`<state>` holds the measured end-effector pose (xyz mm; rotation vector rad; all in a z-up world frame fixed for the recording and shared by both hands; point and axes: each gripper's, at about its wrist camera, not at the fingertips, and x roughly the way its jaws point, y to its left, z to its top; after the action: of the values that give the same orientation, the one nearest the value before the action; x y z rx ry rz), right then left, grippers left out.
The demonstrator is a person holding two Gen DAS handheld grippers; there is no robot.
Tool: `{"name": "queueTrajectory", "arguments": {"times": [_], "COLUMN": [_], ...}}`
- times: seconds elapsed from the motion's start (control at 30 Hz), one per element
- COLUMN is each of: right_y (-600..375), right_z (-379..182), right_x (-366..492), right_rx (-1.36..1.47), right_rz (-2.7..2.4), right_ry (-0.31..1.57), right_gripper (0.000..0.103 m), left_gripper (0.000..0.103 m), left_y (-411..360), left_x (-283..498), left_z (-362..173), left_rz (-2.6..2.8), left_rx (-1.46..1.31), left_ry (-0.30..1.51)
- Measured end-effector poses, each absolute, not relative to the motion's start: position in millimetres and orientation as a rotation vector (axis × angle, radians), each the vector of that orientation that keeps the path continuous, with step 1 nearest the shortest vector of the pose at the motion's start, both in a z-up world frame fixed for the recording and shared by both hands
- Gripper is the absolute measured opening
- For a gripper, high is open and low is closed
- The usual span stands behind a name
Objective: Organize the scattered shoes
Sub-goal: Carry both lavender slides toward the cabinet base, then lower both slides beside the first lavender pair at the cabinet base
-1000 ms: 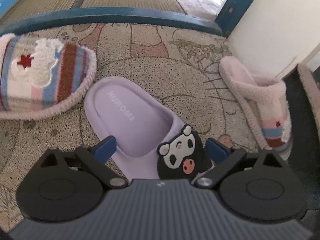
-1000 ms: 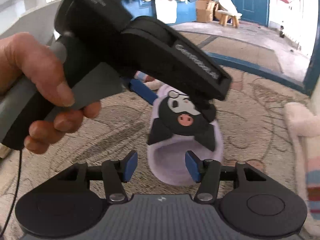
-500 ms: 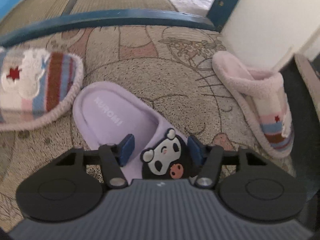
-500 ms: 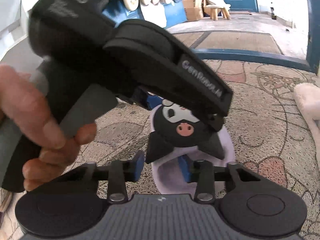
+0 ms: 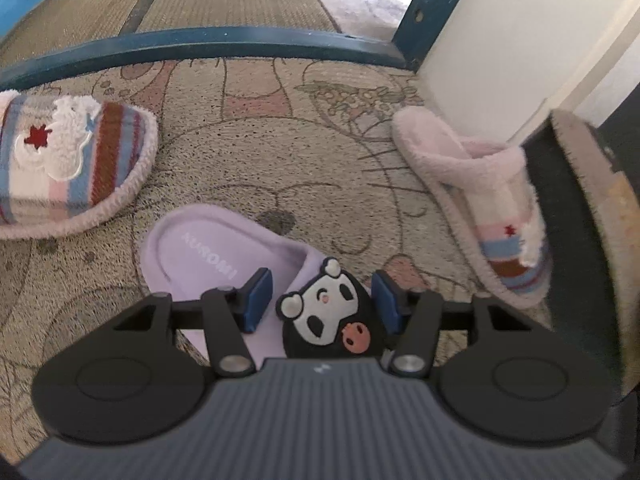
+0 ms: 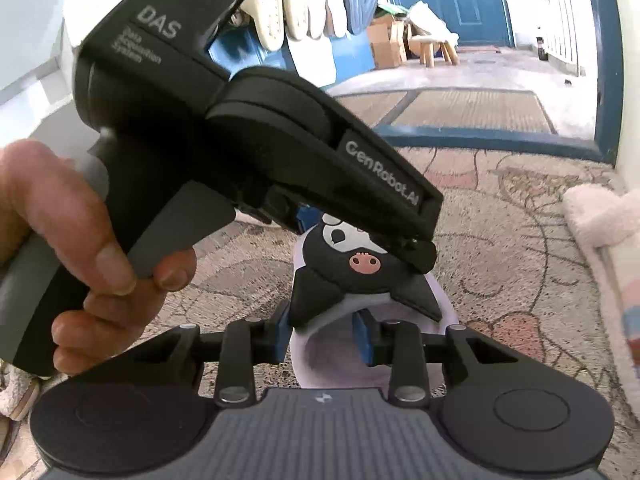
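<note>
A lilac slipper with a black cartoon charm on its strap hangs a little above a patterned doormat. My left gripper is shut on the strap, one pad inside the slipper and one outside. From the other end my right gripper grips the strap's edge on the lilac slipper, jaws still closing, one pad inside the opening. The left gripper's housing and a hand fill the right wrist view. Two striped fluffy slippers lie apart on the mat, one left, one right.
A blue threshold bar crosses beyond the mat, with a woven mat behind it. A white wall corner stands at the right, beside a dark rug edge. Far off are cardboard boxes and a stool.
Both grippers' jaws narrowed from wide apart onto the lilac slipper's strap. The slipper has since risen slightly with them, and the striped slippers look farther off.
</note>
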<state>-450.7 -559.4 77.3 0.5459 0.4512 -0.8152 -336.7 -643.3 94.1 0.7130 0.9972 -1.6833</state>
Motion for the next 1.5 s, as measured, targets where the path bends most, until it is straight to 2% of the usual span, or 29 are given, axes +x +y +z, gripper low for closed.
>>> {"name": "queueTrajectory", "arguments": {"times": [0.4,0.8,1.2,1.5], "right_y": [-528,-515,-531,-553], "right_z": [93,109,102,88], "right_x": [-426,-397,-307,-221], "right_rx": [0.404,0.322,0.234,0.145], "right_rz": [-0.693,-0.585,-0.395,-0.233], "right_ry": [0.444,0.433,0.438,0.452], "right_gripper": [0.033,0.033,0.033,0.034], "left_gripper": [0.053,0.053,0.055,0.056], "left_y": [-613,-582,-567,-563], "left_x": [-282,-240,-150,-76], "left_z": [105,121,113,105], "left_rz": [-1.622,-1.545,-1.336,-1.141], "left_rx": [0.545,0.455,0.365,0.333], "left_ry": [1.134,1.122,1.102,1.023]}}
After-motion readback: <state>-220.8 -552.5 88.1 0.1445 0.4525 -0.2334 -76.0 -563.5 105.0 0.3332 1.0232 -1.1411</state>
